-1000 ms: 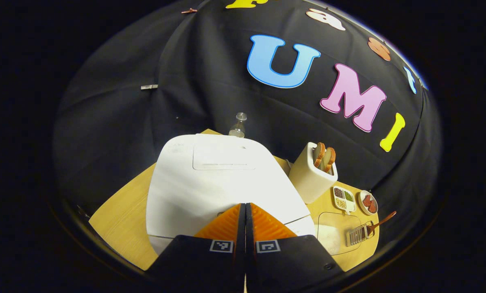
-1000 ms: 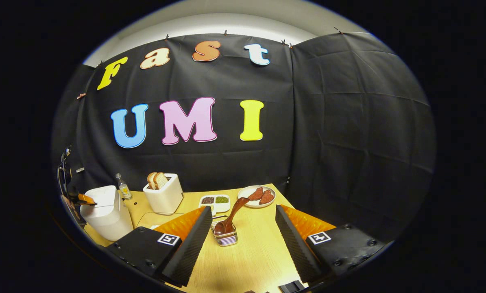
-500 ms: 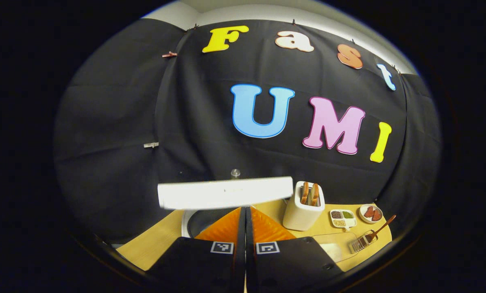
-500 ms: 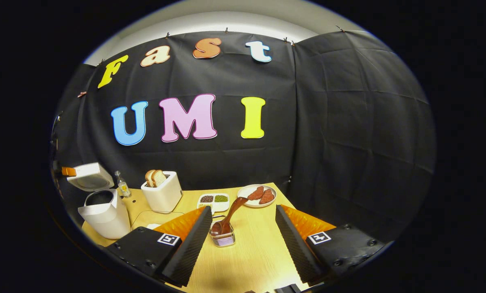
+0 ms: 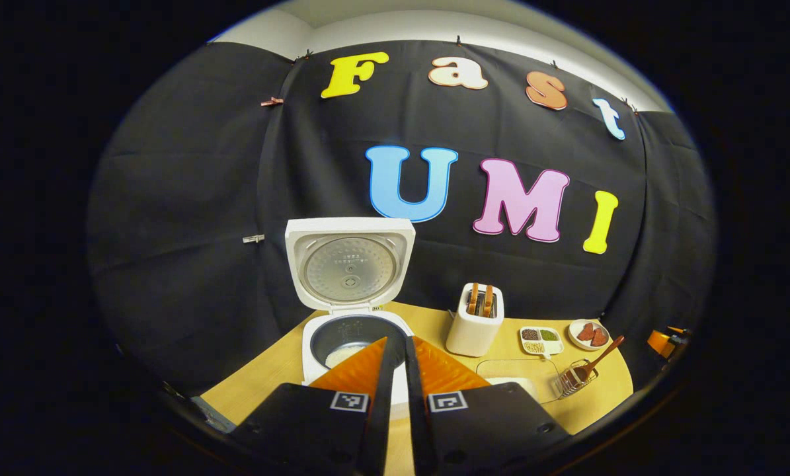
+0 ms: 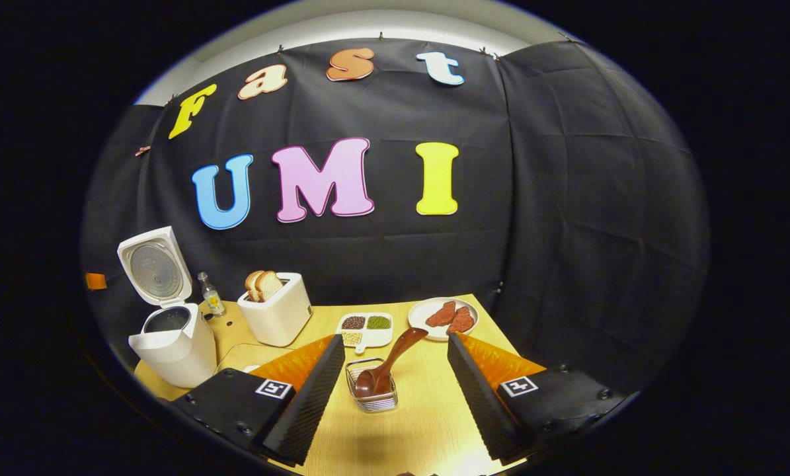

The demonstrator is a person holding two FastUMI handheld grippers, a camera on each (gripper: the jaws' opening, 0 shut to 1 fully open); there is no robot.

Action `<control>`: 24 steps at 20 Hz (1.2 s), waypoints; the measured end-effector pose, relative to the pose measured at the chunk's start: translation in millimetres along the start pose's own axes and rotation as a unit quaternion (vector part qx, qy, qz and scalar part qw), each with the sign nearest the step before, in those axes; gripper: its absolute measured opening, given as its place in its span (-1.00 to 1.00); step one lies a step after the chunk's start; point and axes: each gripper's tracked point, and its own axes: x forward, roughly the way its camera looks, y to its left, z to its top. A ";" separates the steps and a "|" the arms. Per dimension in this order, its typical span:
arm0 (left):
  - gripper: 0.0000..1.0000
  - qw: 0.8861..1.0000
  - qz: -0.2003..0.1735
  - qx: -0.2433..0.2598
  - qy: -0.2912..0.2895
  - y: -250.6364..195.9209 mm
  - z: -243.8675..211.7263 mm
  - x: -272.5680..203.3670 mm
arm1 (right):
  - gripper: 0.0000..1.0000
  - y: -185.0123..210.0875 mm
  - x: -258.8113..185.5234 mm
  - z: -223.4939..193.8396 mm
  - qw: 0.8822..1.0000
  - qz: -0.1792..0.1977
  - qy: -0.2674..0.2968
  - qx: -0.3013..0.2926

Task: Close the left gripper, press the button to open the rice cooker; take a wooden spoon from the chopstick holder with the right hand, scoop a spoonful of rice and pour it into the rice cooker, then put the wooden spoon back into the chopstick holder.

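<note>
Change: the rice cooker lid point(image 5: 350, 263), half raised a moment ago, now stands fully upright; the left gripper point(image 5: 395, 344) has pulled back from the cooker, and a thin slit shows between its fingers where they were pressed together before.
Rice cooker point(image 6: 170, 344): at the table's left end, lid up, inner pot point(image 5: 352, 336) exposed with a pale patch at its bottom.
Left gripper: nearly clenched, holding nothing, hovering in front of the pot.
Bottle point(image 6: 209, 296): small, just behind the cooker.
Toaster point(image 6: 277, 311): right of the bottle, two bread slices standing in it.
Divided dish point(image 6: 365, 326): near the table's middle, dark, green and pale grains.
Chopstick holder point(image 6: 372, 389): wire basket in front of the dish, between the right gripper's fingers but apart from them.
Wooden spoon point(image 6: 387, 363): bowl down in the holder, handle leaning up to the right.
Right gripper point(image 6: 392, 370): spread wide, empty, above the table point(image 6: 428, 423).
Plate point(image 6: 443, 316): far right, reddish-brown pieces on it.
</note>
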 end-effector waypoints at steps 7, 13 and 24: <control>0.92 0.999 0.041 0.003 0.004 -16.2 -20.9 -20.9 | 0.94 -0.7 59.0 -38.8 0.997 0.044 0.066 0.019; 0.92 0.996 0.061 -0.051 0.027 -22.3 -50.5 -36.2 | 0.97 -0.7 108.3 -74.8 0.992 0.055 0.103 0.045; 0.92 0.988 0.095 -0.078 0.096 -18.4 -117.2 -48.5 | 0.69 7.6 180.3 -123.9 0.979 0.057 0.156 0.120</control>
